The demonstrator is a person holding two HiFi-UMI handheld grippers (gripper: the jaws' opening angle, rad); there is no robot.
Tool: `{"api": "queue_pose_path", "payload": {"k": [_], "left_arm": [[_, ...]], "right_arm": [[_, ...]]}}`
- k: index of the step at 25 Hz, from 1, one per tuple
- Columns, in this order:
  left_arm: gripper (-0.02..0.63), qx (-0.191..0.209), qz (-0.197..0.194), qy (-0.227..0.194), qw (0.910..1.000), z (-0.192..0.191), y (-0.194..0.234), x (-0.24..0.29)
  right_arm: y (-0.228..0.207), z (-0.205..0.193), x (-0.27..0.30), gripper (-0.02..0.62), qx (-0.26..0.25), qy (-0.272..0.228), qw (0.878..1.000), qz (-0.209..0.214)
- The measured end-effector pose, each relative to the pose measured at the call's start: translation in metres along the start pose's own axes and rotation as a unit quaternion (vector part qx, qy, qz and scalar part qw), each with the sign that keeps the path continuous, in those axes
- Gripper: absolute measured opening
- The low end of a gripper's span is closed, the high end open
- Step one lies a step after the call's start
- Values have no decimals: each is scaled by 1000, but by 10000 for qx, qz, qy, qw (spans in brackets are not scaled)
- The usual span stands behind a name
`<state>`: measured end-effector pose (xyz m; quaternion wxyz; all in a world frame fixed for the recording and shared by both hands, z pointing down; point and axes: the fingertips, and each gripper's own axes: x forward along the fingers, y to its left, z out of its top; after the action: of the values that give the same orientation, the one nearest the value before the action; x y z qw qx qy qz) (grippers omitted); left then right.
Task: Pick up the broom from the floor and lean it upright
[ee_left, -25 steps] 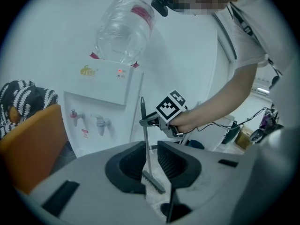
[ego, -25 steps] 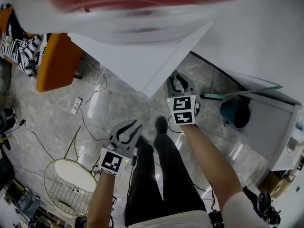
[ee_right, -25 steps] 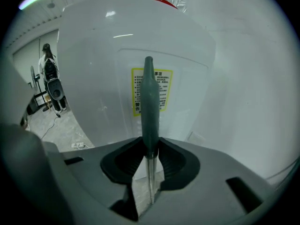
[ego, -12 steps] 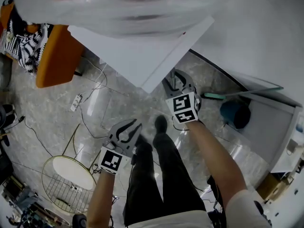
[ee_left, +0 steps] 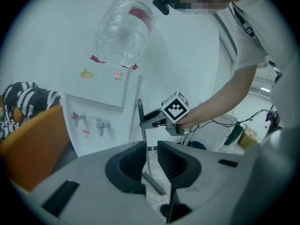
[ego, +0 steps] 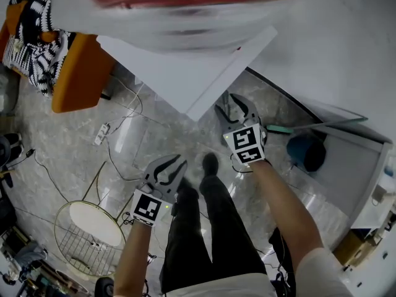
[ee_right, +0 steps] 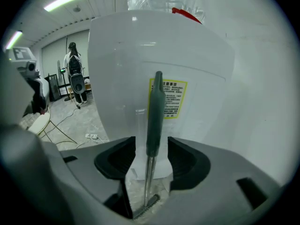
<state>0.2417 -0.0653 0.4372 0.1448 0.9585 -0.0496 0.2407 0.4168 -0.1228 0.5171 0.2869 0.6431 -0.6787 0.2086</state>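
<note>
Both grippers grip nothing: left gripper [ee_left: 151, 159] narrowly parted and empty, right gripper [ee_right: 151, 156] with jaws just opening wide around the slim green-handled metal broom [ee_right: 154, 111], which stands upright by the white water dispenser [ee_right: 117, 78]. Unheld, it may slide sideways and topple.

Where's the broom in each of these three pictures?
Head view: not made out; right claw sits by the water dispenser.
Left gripper view: broom upright at centre.
Right gripper view: broom centre, between the right claw's jaws, which have just been opening.
Shared landmark: the water dispenser.
</note>
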Motion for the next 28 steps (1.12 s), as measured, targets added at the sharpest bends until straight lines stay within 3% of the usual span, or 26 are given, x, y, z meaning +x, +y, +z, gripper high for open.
{"api": "queue_pose_path", "payload": {"k": [7, 20, 28], "left_arm": [[68, 251, 74, -138, 9996, 22, 0, -15], [68, 396, 206, -208, 9988, 158, -42, -75], [54, 35, 262, -447, 9987, 229, -83, -117]], "right_arm": [[-7, 18, -47, 206, 8, -93, 9999, 88], [-32, 118, -217, 37, 494, -449, 9977, 116], [-23, 174, -310, 3, 395, -762, 9959, 303]]}}
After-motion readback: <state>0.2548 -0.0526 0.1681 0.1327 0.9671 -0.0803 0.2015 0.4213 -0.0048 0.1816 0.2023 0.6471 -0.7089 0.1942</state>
